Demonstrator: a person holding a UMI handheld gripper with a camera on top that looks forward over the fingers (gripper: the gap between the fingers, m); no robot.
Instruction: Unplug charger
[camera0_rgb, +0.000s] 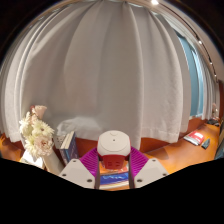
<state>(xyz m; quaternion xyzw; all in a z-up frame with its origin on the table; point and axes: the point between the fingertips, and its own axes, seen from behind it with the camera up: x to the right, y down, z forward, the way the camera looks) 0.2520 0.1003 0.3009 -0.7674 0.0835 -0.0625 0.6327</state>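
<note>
The charger (113, 143) is a white, rounded block with a red lower part (113, 162). It sits between my gripper's (113, 165) two fingers, and the magenta pads (90, 160) press on both its sides. The gripper is shut on it and holds it up in front of the white curtain. No cable or socket shows. Below the charger, between the fingers, a blue and orange patch (113, 179) shows; I cannot tell what it is.
A white curtain (110, 70) fills the background. A bunch of pale flowers (37, 130) stands at the left, next to a dark box (68, 146). A wooden tabletop (175, 150) runs to the right with a red flat item (196, 137) on it.
</note>
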